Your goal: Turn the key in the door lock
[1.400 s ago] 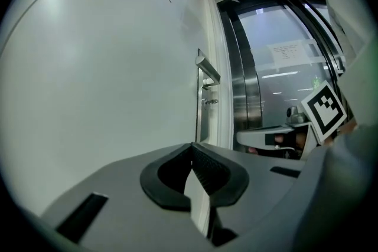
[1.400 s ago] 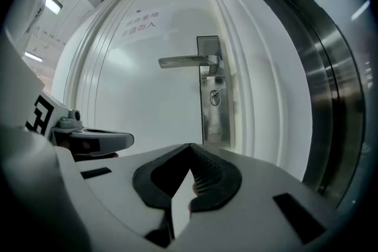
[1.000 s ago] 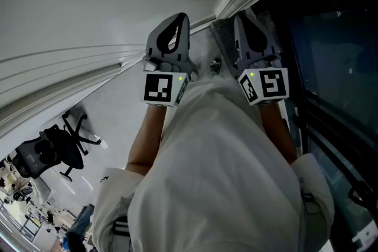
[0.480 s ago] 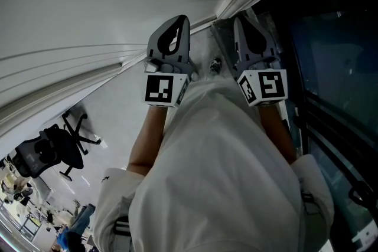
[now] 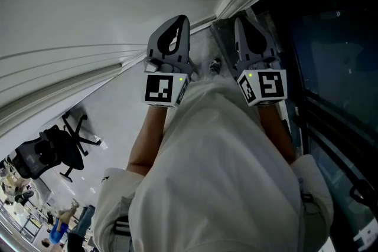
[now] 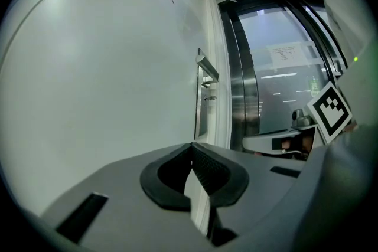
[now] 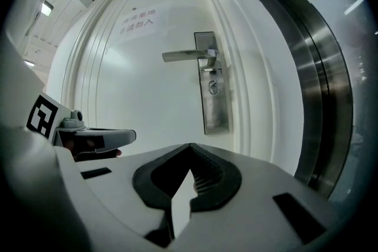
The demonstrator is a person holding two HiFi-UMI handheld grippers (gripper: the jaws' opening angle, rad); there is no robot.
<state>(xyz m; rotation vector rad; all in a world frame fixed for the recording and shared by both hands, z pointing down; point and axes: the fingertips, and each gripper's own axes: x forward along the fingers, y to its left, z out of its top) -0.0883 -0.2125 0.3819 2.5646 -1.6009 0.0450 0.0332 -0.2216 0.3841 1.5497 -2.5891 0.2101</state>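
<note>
Nothing has shifted: left gripper point(image 6: 192, 147) and right gripper point(image 7: 189, 153) stay closed, empty, well short of the key point(image 7: 213, 87) ahead in the lock point(image 7: 215, 110); whether it has been turned cannot be judged.

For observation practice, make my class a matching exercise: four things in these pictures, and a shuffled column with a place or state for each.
Things
1 door handle
2 key
3 right gripper
4 office chair

Places and states
A shut, holding nothing
B black, lower left of the head view
C set in the steel plate, under the handle
D level, pointing left

Pairs: 1-D, 2-C, 3-A, 4-B
</note>
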